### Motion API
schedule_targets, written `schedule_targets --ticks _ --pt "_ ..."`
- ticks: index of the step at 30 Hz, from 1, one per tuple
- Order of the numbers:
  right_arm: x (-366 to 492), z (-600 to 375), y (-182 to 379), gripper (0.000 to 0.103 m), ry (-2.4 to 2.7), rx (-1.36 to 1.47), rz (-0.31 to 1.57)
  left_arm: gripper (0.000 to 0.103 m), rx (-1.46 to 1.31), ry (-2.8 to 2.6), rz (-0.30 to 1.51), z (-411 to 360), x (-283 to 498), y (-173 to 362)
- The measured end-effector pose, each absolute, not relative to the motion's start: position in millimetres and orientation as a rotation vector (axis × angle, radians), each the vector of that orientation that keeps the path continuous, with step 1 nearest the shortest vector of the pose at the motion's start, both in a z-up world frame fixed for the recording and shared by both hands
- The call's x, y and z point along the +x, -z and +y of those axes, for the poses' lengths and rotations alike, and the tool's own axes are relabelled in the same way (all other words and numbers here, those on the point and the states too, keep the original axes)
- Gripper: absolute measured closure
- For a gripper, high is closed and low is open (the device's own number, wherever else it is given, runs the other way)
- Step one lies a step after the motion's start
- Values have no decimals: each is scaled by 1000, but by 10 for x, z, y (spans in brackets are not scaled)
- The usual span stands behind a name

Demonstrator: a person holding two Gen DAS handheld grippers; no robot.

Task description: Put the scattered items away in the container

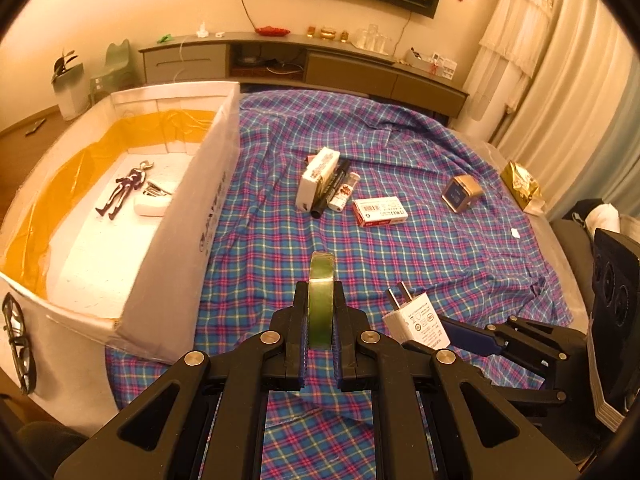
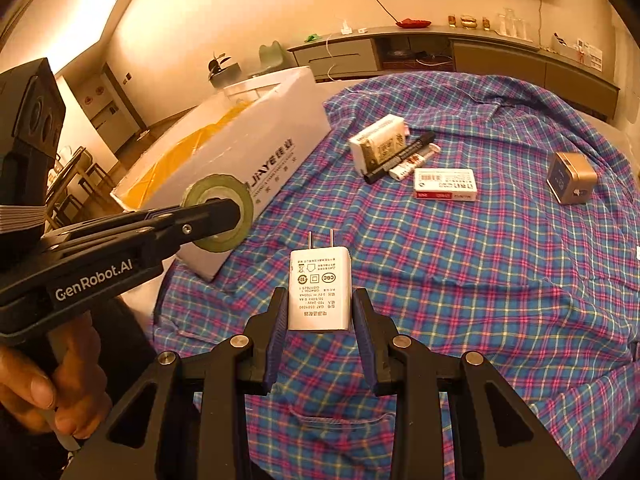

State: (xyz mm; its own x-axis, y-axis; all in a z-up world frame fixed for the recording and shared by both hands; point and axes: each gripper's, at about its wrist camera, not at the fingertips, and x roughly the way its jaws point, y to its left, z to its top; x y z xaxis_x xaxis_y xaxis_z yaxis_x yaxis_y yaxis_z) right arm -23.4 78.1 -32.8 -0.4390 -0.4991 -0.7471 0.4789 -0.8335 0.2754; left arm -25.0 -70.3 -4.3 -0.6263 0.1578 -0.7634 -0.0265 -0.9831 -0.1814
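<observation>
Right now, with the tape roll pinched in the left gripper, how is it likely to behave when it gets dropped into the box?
The tape roll is a thin ring held on edge, so it may roll or topple flat. It looks stiff and light; the left gripper pinches it undeformed.

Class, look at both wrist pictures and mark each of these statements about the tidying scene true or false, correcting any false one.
1. The left gripper holds a roll of tape. True.
2. The right gripper is empty. False: it grips a white charger by its sides.
3. A toy figure already lies inside the box. True.
4. The black marker lies in the box. False: it lies on the checked cloth beside a white carton.
5. The charger's prongs point away from the right gripper. True.
</observation>
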Motion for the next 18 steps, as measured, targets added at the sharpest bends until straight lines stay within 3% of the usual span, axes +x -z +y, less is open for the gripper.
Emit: schedule_targets --ticks 18 --pt "-222 300 -145 69 2238 1088 55 93 -1202 -2791 -375 -1235 -139 -238"
